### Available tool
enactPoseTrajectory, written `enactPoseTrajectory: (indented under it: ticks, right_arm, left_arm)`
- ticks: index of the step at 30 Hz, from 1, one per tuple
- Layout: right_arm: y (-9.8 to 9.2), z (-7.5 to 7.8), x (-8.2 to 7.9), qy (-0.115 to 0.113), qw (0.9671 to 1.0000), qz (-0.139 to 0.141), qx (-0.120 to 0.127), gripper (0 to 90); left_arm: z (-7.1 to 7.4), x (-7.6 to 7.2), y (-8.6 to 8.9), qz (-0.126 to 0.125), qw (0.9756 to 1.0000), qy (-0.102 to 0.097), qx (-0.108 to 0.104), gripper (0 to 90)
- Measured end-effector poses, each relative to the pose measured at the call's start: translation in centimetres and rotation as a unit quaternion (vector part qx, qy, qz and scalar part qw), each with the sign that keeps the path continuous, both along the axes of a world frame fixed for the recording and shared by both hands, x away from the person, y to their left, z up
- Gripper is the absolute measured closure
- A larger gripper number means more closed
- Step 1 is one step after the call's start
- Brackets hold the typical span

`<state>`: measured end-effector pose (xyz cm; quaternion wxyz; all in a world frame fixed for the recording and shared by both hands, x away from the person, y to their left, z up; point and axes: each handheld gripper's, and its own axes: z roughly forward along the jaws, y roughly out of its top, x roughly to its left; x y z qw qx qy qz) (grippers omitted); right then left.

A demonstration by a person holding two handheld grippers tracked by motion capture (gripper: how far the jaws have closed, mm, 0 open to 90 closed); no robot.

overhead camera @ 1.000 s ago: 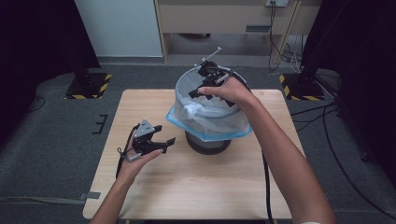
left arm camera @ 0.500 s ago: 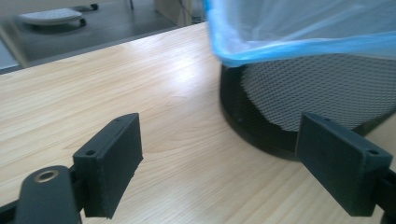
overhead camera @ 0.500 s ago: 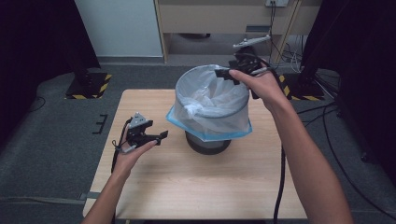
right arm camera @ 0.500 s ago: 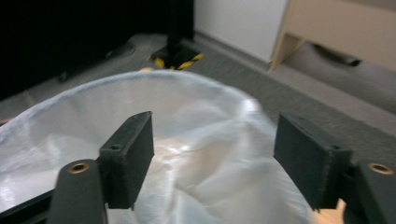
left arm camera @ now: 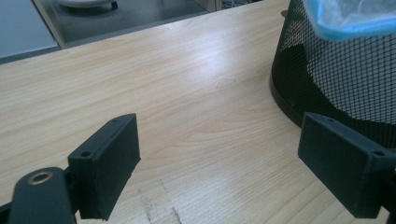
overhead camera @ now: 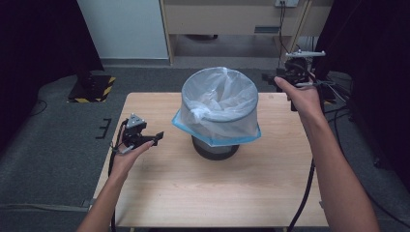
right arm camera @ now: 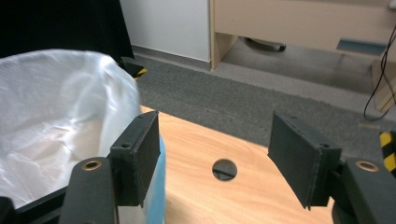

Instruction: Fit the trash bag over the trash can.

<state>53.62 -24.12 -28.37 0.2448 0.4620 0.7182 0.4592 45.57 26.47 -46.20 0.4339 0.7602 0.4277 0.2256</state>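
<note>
Atop table (overhead camera: 193, 193), unlabelled mesh bin (overhead camera: 215, 147) with plain liner (overhead camera: 217, 104).

Soft overhead light, dark blurry edges

Light wooden table (overhead camera: 203, 193), black mesh bin (overhead camera: 215, 149) with bag liner (overhead camera: 220, 104) mid-surface.

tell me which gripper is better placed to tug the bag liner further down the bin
Left, probably. The left gripper hangs open, level with the liner's blue hem on the bin. The right gripper is up beside the rim.
</note>
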Motion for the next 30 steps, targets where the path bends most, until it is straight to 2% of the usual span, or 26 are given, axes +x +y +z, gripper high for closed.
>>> enactPoseTrajectory:
  ticks: [1, 2, 3, 6, 10, 12, 13, 14, 15, 17, 19, 20, 21, 22, 23, 24, 29, 30]
  right_arm:
    - [0.0, 0.0, 0.0, 0.0, 1.0, 0.0, 0.0, 33.7]
    - [-0.7, -1.1, 0.0, 0.011, 0.9999, -0.009, 0.001, 33.4]
    - [-0.7, -1.1, 0.0, 0.011, 0.9999, -0.009, 0.001, 33.5]
    - [-1.6, -3.1, 0.0, 0.023, 0.9995, -0.023, 0.0, 32.8]
    - [-2.3, -4.5, 0.1, 0.035, 0.9988, -0.033, 0.0, 31.4]
    - [-3.0, -6.0, 0.3, 0.048, 0.998, -0.041, 0.003, 29.8]
    - [-3.0, -6.0, 0.3, 0.048, 0.998, -0.041, 0.003, 29.8]
    - [-3.2, -7.0, 0.3, 0.057, 0.9975, -0.041, 0.001, 28.1]
    - [-3.2, -7.0, 0.3, 0.057, 0.9975, -0.041, 0.001, 28.1]
    - [-3.4, -8.6, 0.5, 0.076, 0.996, -0.047, 0.004, 26.0]
    - [-3.6, -9.1, 0.5, 0.079, 0.9957, -0.049, 0.002, 25.9]
    - [-3.8, -10.1, 0.6, 0.088, 0.9948, -0.051, 0.003, 25.2]
    - [-3.8, -10.1, 0.6, 0.088, 0.9948, -0.051, 0.003, 25.2]
    - [-3.9, -11.2, 0.6, 0.097, 0.9939, -0.052, 0.003, 24.7]
    - [-3.9, -11.2, 0.6, 0.097, 0.9939, -0.052, 0.003, 24.7]
    - [-4.0, -12.2, 0.6, 0.109, 0.9925, -0.055, 0.003, 23.9]
    - [-4.3, -13.6, 0.7, 0.119, 0.991, -0.061, 0.009, 22.0]
    - [-4.3, -14.3, 0.9, 0.127, 0.9896, -0.065, 0.016, 19.4]
  left_arm:
    - [-0.1, 0.0, 0.0, 0.001, 1.0, 0.002, 0.002, 11.9]
    - [-0.3, 0.1, 0.0, 0.001, 1.0, 0.003, 0.001, 11.9]
    - [-0.5, 0.1, 0.1, -0.001, 1.0, 0.006, 0.003, 11.9]
    - [-1.0, 0.4, 0.2, 0.001, 0.9999, 0.012, -0.003, 11.7]
    - [-1.3, 0.6, 0.4, 0.003, 0.9999, 0.015, 0.003, 11.7]
    - [-1.5, 0.8, 0.5, 0.005, 0.9998, 0.018, 0.001, 11.6]
    - [-1.5, 0.8, 0.5, 0.005, 0.9998, 0.018, 0.001, 11.5]
    - [-1.7, 0.9, 0.5, 0.005, 0.9998, 0.021, -0.002, 11.5]
    - [-1.7, 0.9, 0.5, 0.005, 0.9998, 0.021, -0.002, 11.5]
    - [-2.0, 1.1, 0.6, 0.005, 0.9997, 0.025, -0.003, 11.4]
    - [-2.1, 1.1, 0.6, 0.006, 0.9996, 0.026, -0.003, 11.3]
    - [-2.2, 1.2, 0.7, 0.005, 0.9996, 0.028, -0.002, 11.3]
    - [-2.3, 1.2, 0.7, 0.006, 0.9996, 0.029, -0.001, 11.3]
    - [-2.4, 1.2, 0.8, 0.007, 0.9995, 0.031, -0.001, 11.3]
    - [-2.5, 1.3, 0.9, 0.007, 0.9994, 0.033, 0.002, 11.3]
    - [-2.7, 1.4, 0.9, 0.011, 0.9994, 0.033, -0.002, 11.1]
    - [-3.0, 1.7, 1.1, 0.015, 0.9992, 0.037, -0.002, 11.0]
    - [-3.2, 1.8, 1.1, 0.015, 0.999, 0.041, 0.0, 11.0]
